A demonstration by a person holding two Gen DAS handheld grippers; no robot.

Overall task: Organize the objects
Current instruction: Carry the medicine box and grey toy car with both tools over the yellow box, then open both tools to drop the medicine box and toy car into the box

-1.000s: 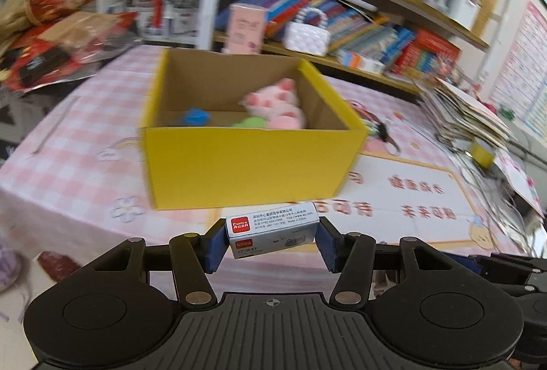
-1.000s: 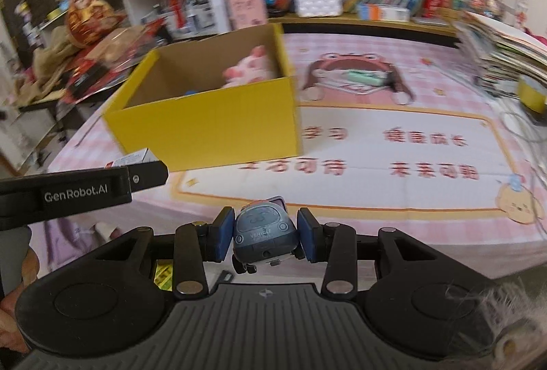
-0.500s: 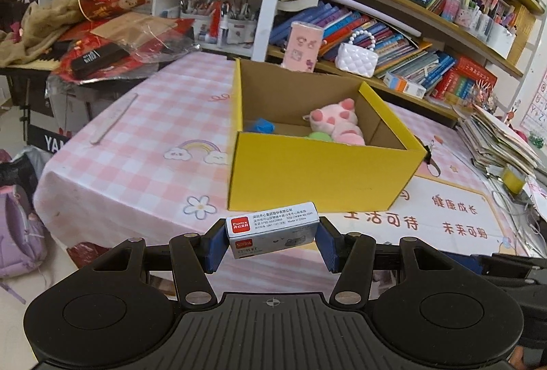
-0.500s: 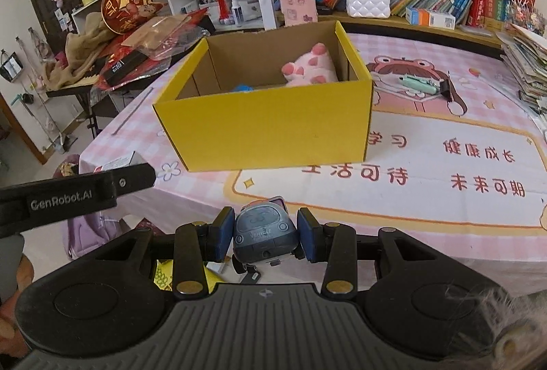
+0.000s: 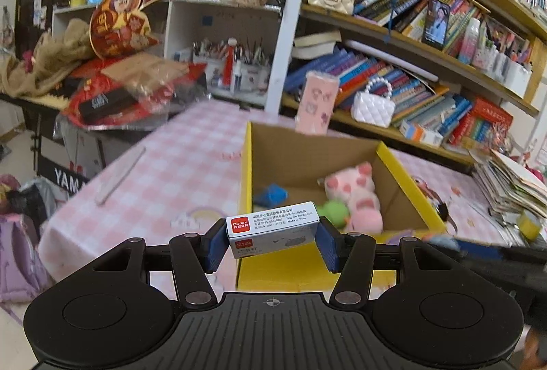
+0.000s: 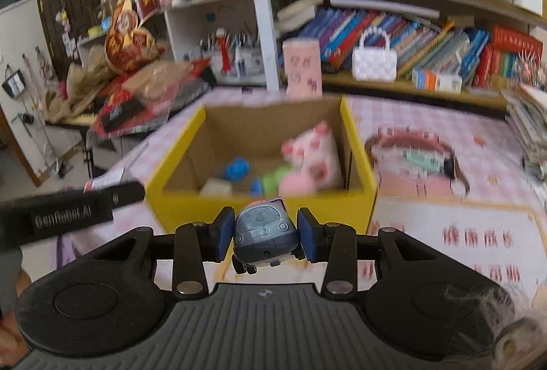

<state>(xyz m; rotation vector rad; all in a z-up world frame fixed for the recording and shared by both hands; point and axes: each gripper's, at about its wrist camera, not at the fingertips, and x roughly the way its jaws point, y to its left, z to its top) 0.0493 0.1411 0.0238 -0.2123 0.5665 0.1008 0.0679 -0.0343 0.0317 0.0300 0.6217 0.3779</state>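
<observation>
Both grippers have come up and nearer the yellow box, whose inside now shows more fully.

The left gripper clamps a small white carton; the right gripper pinches a grey-blue toy car. In the box on the checked table lie a blue toy, a green one and a pink plush. Only the right view shows a pale block there, though blurred. The carton hides the box's near rim.
</observation>
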